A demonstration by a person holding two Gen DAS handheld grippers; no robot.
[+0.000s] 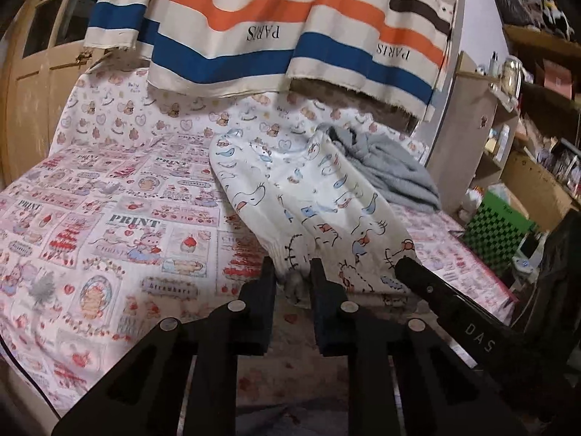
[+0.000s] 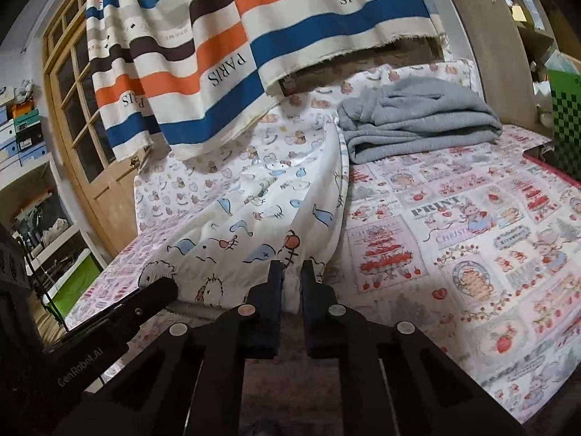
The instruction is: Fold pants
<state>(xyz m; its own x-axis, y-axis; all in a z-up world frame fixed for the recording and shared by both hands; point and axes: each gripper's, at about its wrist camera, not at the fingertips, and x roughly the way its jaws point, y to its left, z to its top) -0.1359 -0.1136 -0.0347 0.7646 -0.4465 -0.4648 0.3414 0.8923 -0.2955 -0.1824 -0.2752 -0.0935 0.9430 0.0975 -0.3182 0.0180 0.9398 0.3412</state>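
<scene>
White pants (image 1: 308, 196) with a blue and red cartoon print lie lengthwise on the patterned bed sheet (image 1: 109, 225), also in the right wrist view (image 2: 254, 218). My left gripper (image 1: 293, 269) is shut on the near edge of the pants, cloth bunched between its fingers. My right gripper (image 2: 291, 270) is shut on the near edge too, a fold of white cloth pinched between its fingers. The right gripper's body shows in the left view (image 1: 435, 290), close beside the left one; the left gripper shows in the right view (image 2: 145, 298).
A folded grey garment (image 2: 417, 123) lies at the far right of the bed, touching the pants' far end. A striped PARIS cloth (image 1: 272, 25) hangs above the far side. A wooden door (image 2: 76, 127) stands left, shelves (image 1: 537, 109) and a green checkered box (image 1: 497, 225) right.
</scene>
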